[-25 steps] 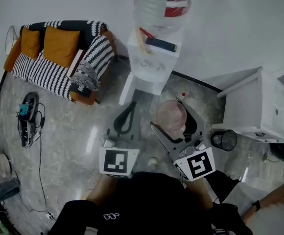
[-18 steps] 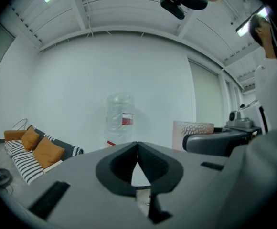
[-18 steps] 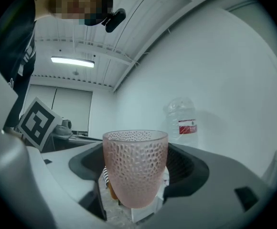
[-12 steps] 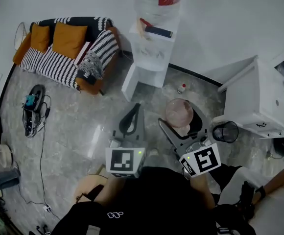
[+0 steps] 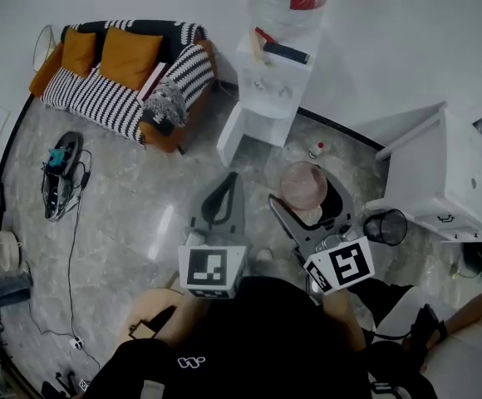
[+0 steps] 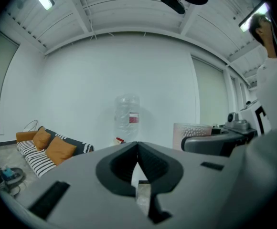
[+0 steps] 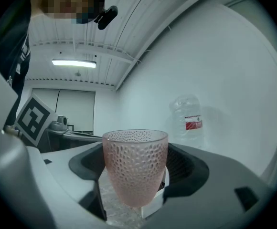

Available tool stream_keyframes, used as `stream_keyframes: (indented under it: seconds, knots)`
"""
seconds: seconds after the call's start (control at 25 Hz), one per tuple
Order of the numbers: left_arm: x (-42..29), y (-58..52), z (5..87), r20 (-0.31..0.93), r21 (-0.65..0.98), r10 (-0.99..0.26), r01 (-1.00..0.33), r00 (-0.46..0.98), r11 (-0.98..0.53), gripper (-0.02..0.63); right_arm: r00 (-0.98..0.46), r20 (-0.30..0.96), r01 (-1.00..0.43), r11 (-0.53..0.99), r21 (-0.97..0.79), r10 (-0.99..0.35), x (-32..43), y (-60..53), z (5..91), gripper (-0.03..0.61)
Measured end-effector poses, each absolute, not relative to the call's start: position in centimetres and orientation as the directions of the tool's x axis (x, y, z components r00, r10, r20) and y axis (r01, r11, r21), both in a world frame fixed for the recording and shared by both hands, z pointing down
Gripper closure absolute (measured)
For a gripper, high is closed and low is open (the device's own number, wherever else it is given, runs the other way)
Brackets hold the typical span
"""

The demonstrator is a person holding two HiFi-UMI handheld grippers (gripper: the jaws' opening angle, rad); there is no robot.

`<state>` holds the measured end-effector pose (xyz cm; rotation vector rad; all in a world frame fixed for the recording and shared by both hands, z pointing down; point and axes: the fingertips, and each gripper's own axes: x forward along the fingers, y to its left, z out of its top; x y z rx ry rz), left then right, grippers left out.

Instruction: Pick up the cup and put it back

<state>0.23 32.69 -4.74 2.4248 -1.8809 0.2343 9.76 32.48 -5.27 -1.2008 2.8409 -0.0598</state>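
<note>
Cup (image 5: 304,181) drifted right, clamped in right gripper (image 5: 307,196) | left gripper (image 5: 230,179) closed | bin (image 5: 388,227) perhaps beside

At 12 o'clock the water dispenser (image 5: 262,98) blocks the way ahead. At 3 o'clock a black bin (image 5: 388,225), near the right tongs (image 5: 304,193), and a white cabinet (image 5: 436,173) close that side. Bare floor (image 5: 133,214) lies open toward 9 o'clock.
</note>
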Motion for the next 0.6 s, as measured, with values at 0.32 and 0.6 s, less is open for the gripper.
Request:
stream_keyframes:
  seconds: [0.32,0.6]
  knots:
    - [0.9,32.4,-4.4,0.155,-0.074,-0.95,-0.955,0.272,-0.286,0.601,-0.666,-0.043,-0.74,0.668,-0.081,-0.744,11.1,32.1,-5.1,0.193]
    - [3.3,31.9,-4.3,0.147,-0.074,-0.947,-0.952,0.285,-0.297,0.601,-0.63,-0.052,-0.77,0.632,-0.082,-0.775,14.8,31.8,-5.1,0.193]
